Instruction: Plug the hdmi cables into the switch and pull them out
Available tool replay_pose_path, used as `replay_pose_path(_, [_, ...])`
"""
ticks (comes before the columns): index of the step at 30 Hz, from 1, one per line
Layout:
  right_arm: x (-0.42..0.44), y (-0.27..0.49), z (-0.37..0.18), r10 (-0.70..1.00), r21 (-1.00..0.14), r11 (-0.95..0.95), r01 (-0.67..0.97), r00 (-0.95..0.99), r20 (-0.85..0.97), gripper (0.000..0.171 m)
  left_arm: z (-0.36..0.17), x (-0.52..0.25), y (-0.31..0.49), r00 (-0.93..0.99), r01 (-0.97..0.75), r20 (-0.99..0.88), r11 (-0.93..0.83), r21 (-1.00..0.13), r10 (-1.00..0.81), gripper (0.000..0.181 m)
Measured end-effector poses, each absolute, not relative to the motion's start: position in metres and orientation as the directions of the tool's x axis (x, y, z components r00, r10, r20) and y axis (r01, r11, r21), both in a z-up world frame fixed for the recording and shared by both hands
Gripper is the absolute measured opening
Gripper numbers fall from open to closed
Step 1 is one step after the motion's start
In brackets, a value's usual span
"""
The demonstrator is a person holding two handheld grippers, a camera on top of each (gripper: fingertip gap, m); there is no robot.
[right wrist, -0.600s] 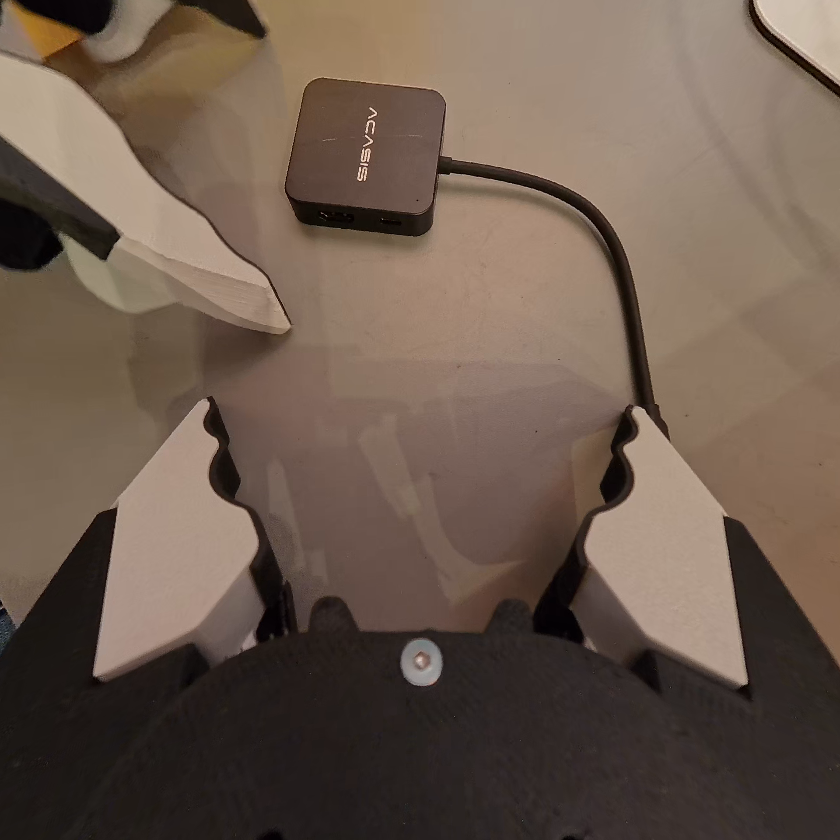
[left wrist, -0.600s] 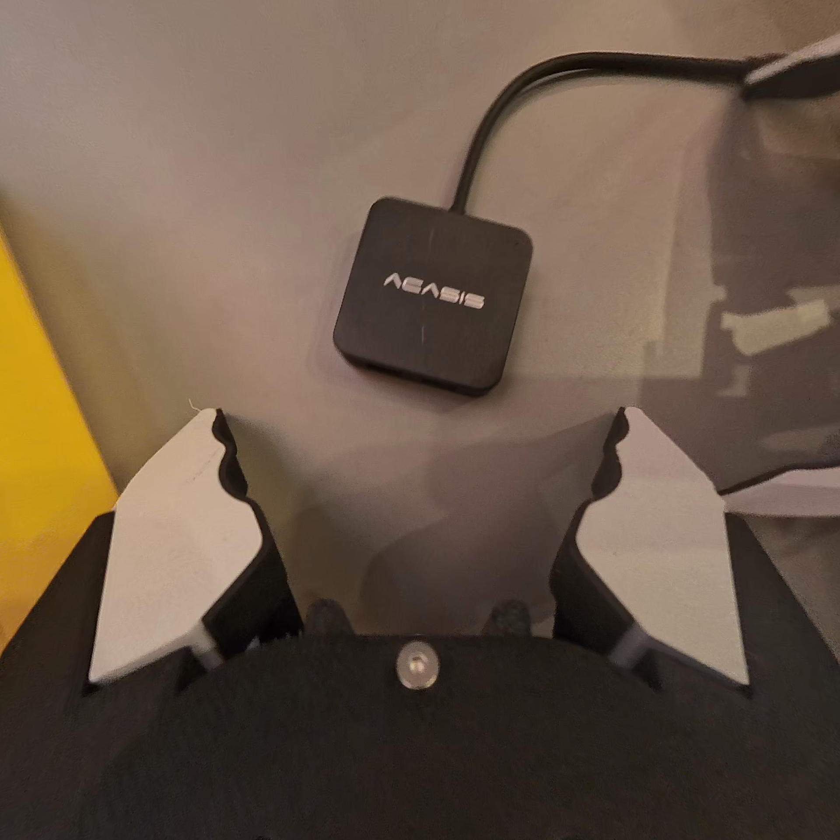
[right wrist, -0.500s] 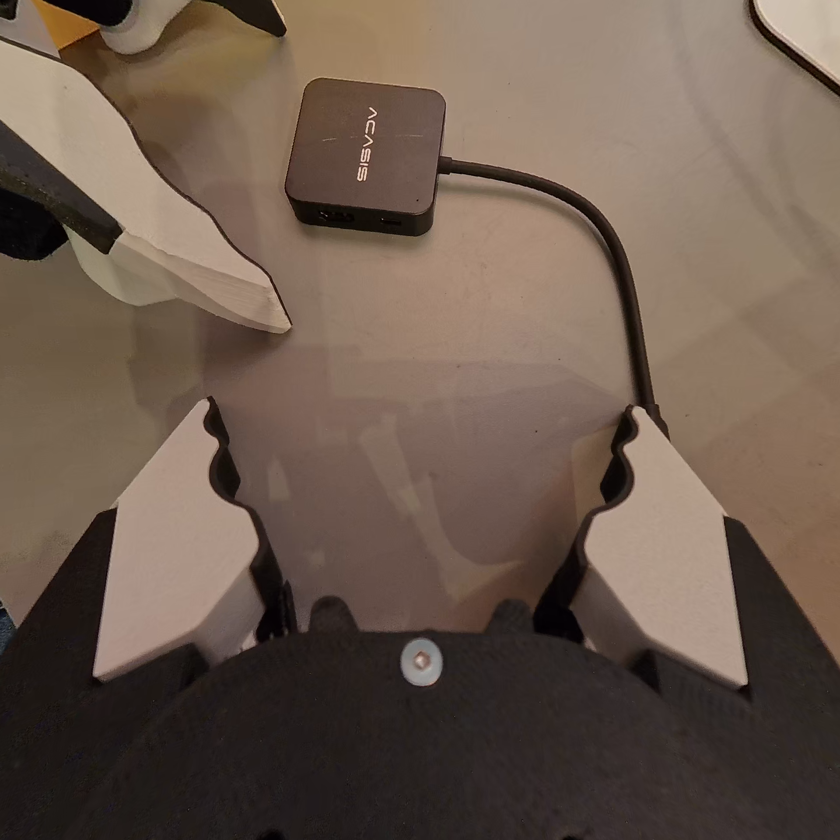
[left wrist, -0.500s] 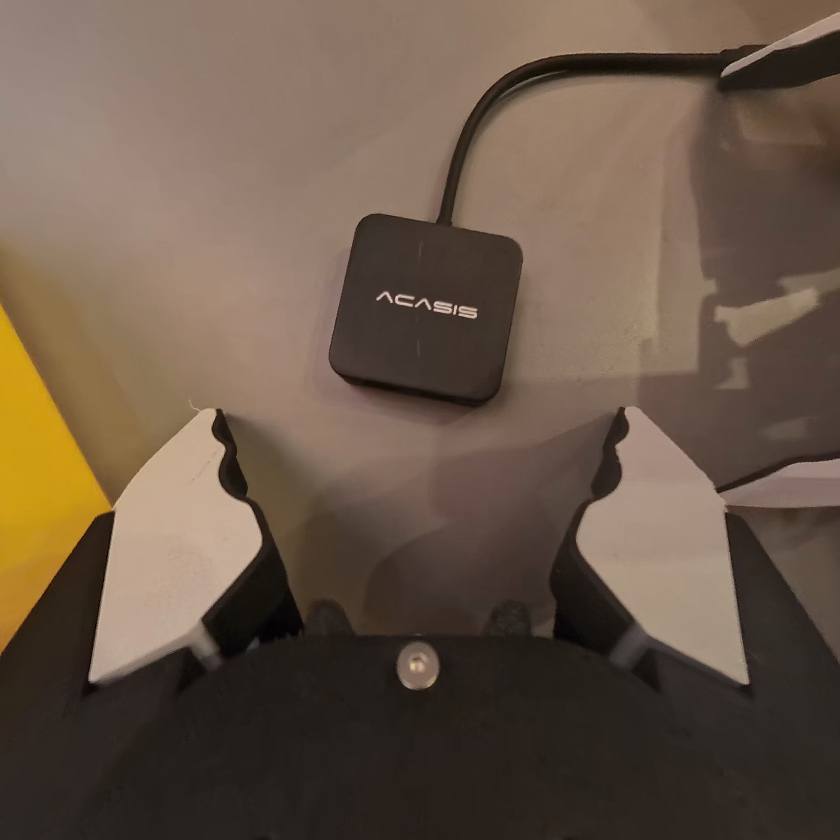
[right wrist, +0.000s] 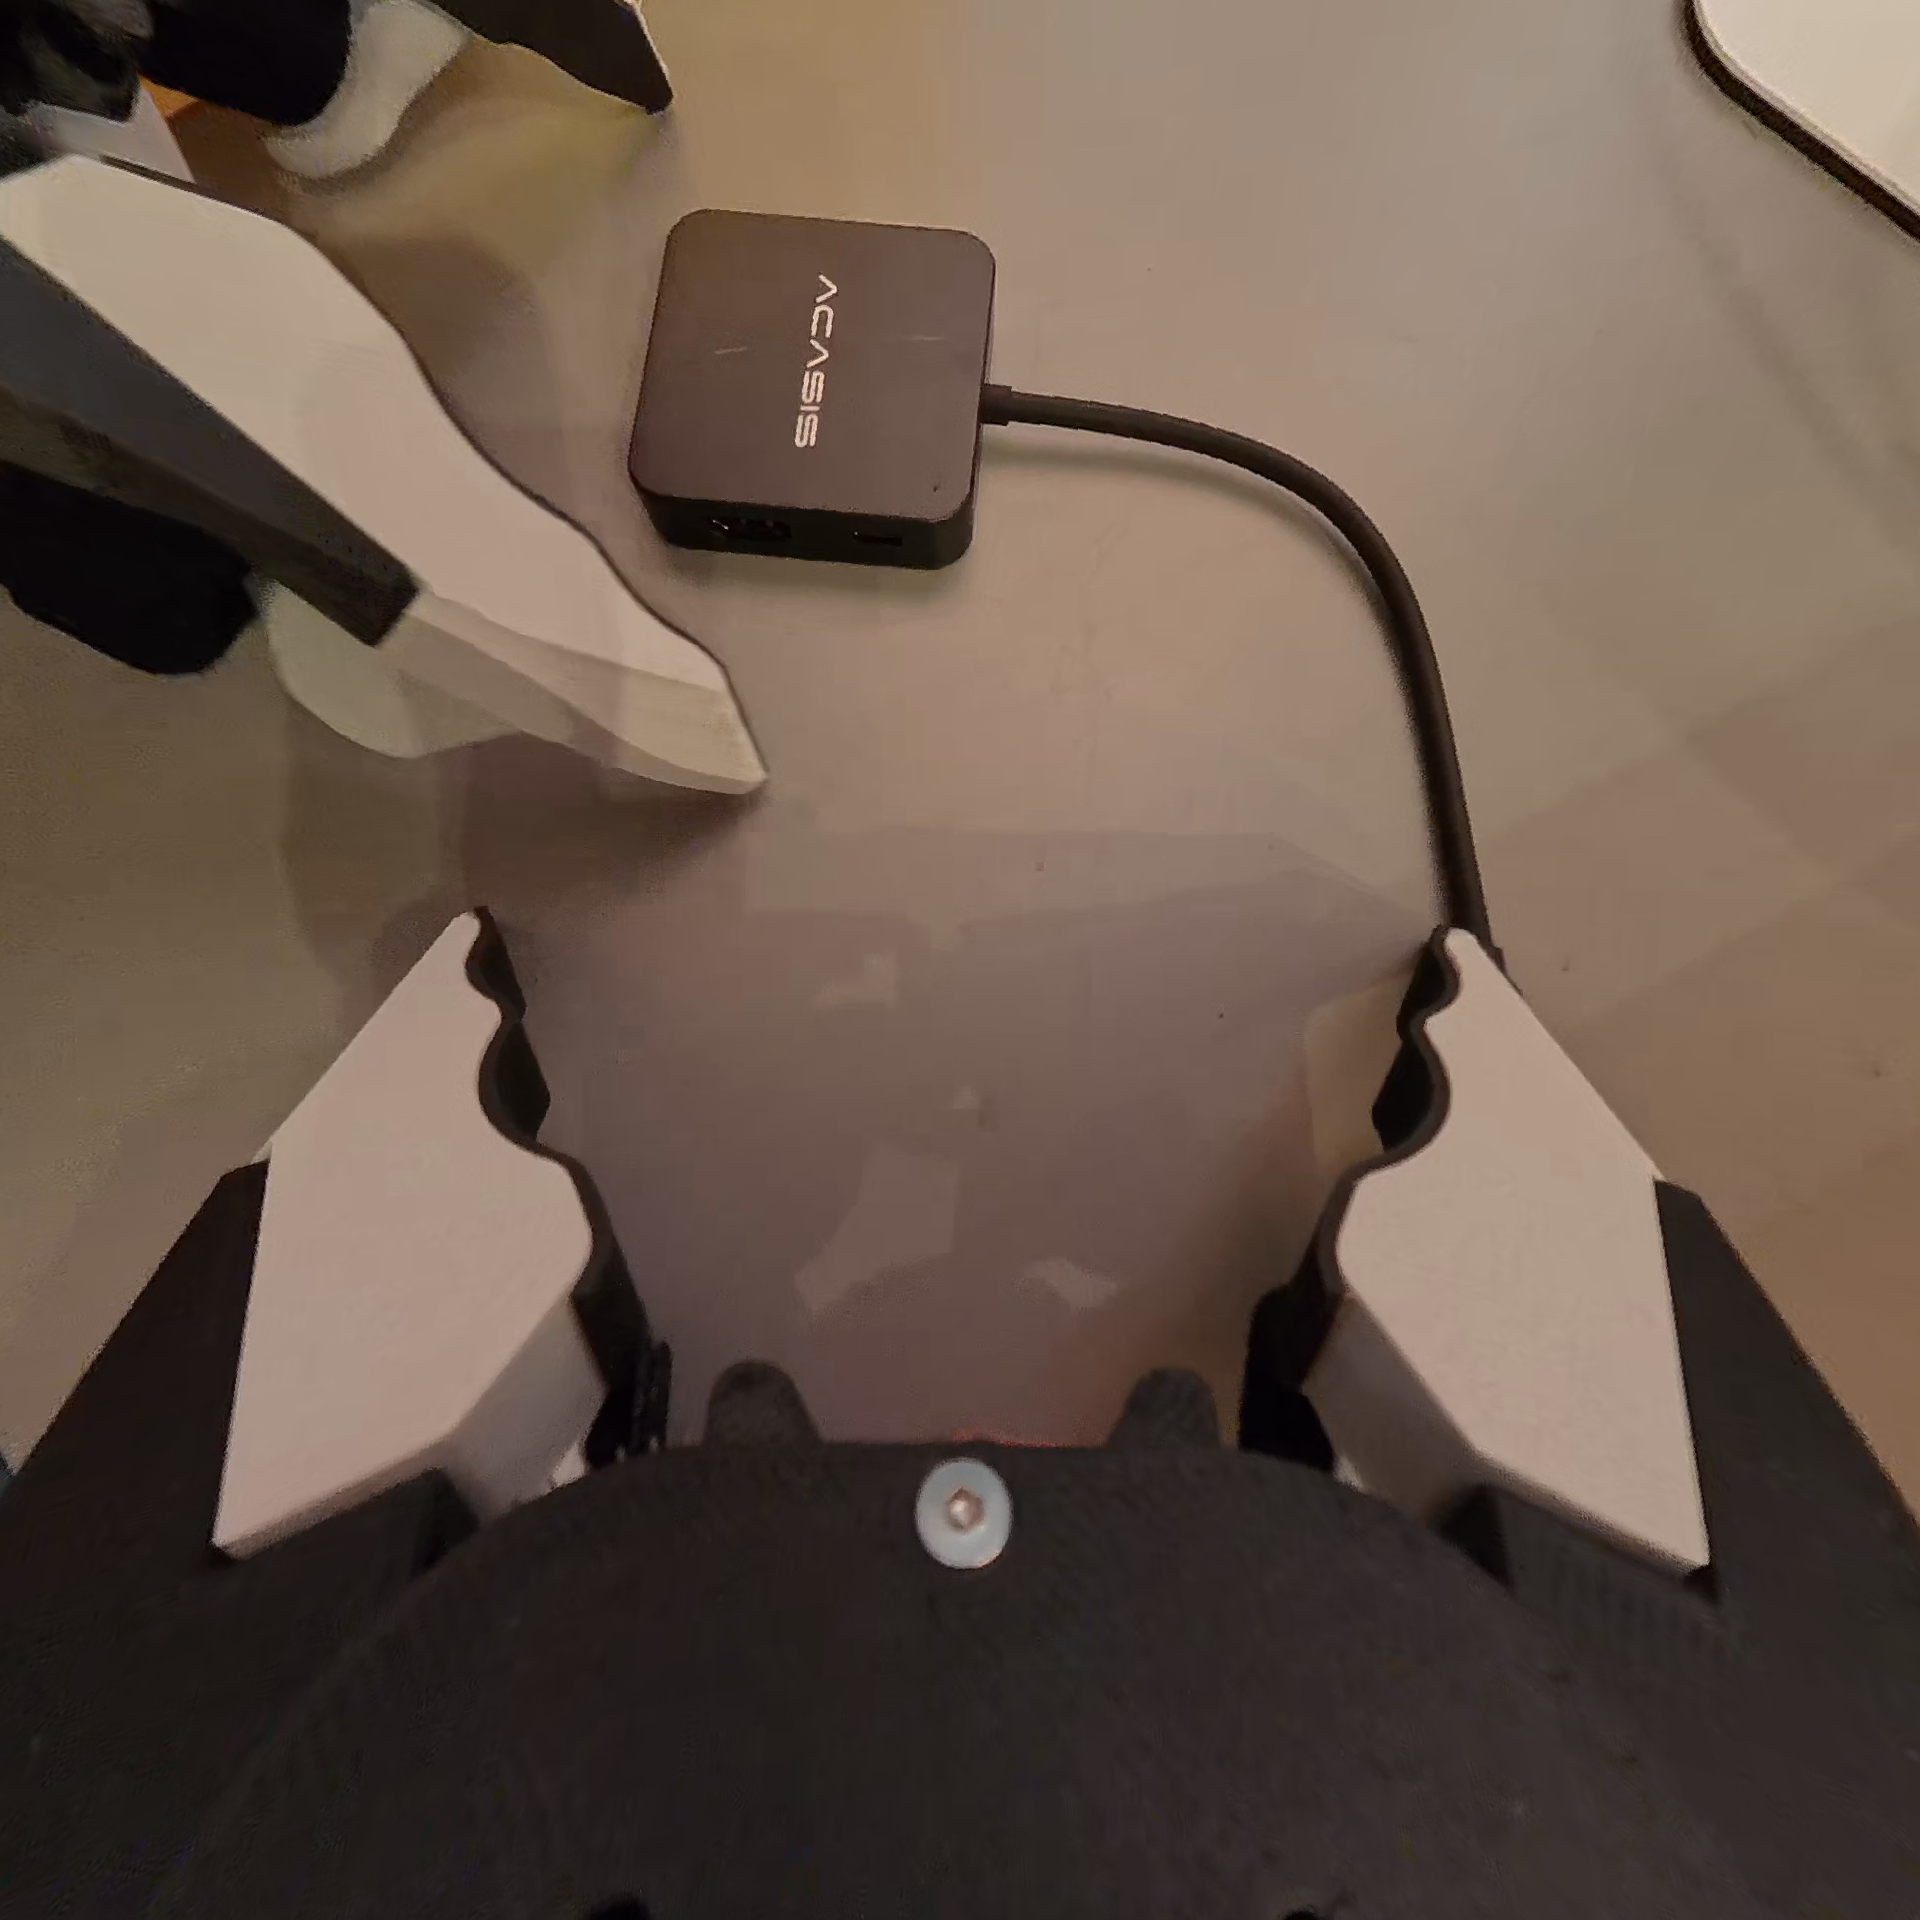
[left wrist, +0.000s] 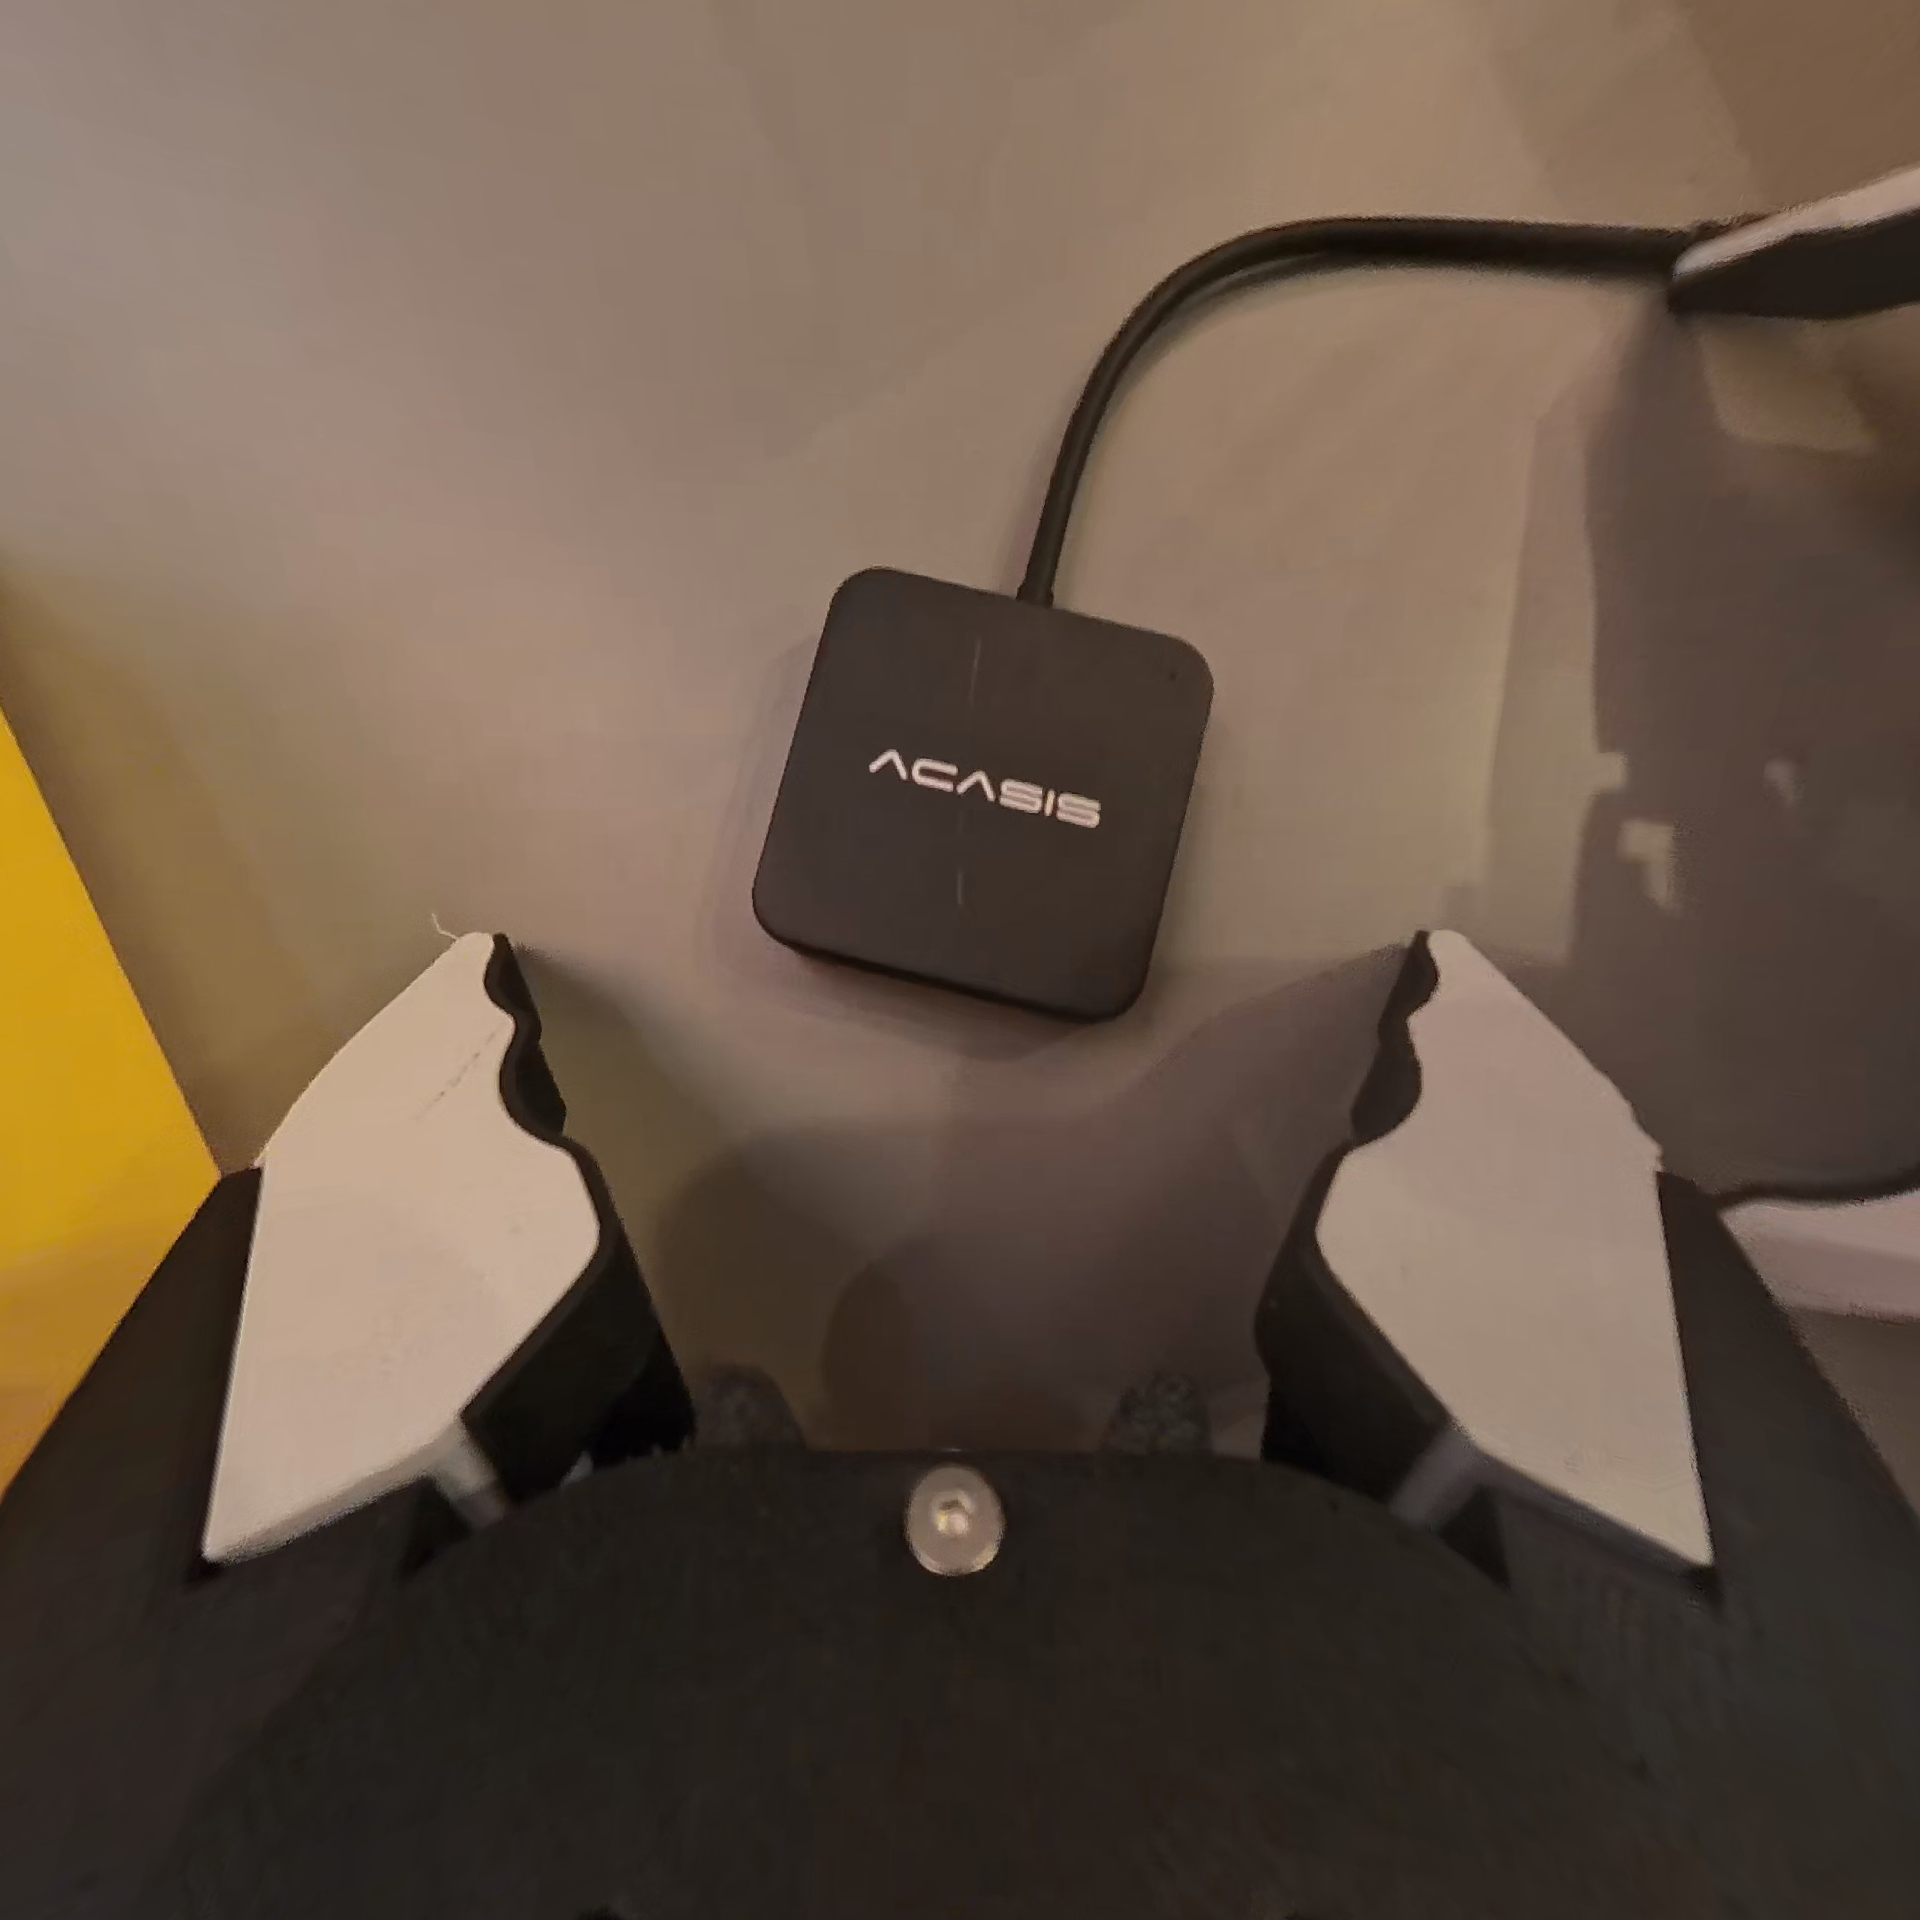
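A black square switch (left wrist: 982,795) lies flat on the grey table, just ahead of my left gripper (left wrist: 956,940), which is open and empty. Its black cable (left wrist: 1101,395) curves off to the upper right, up to a finger of the right gripper (left wrist: 1808,249). In the right wrist view the switch (right wrist: 816,374) shows two empty ports on its near side. The cable (right wrist: 1382,582) bends down to the tip of my right finger, which hides its end. My right gripper (right wrist: 961,932) is open and empty. The left gripper's fingers (right wrist: 540,644) stand either side of the switch's left edge.
A yellow object (left wrist: 62,1039) stands at the left of the left wrist view. A white item with a dark rim (right wrist: 1829,94) lies at the far right of the table; it also shows in the left wrist view (left wrist: 1818,1247).
My left gripper has moved forward toward the switch, which now sits lower in its view. The right gripper has hardly moved. Both stay open.
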State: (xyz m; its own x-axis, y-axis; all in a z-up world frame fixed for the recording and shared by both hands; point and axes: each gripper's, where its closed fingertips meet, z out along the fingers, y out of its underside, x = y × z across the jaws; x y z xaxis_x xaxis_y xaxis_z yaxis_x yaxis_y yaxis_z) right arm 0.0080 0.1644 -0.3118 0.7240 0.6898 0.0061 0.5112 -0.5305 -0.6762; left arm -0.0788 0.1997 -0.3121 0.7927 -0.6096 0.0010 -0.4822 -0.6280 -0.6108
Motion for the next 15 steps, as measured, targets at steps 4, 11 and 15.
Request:
replay_pose_path(4, [0.004,0.168,-0.313,0.678,-0.662,-0.550,0.510,0.735,0.003,0.160,-0.312,-0.072,0.202,0.786,-0.491,0.000,-0.625,-0.607,-0.619,0.146])
replay_pose_path(11, [-0.004,0.177,-0.314,0.663,-0.633,-0.579,0.513,0.748,0.000,0.160,-0.313,-0.071,0.210,0.823,-0.466,0.001,-0.677,-0.570,-0.568,0.147])
replay_pose_path(15, [-0.006,0.180,-0.301,0.643,-0.682,-0.602,0.415,0.759,-0.105,0.146,-0.309,-0.065,0.211,0.815,-0.471,0.007,-0.669,-0.575,-0.580,0.129])
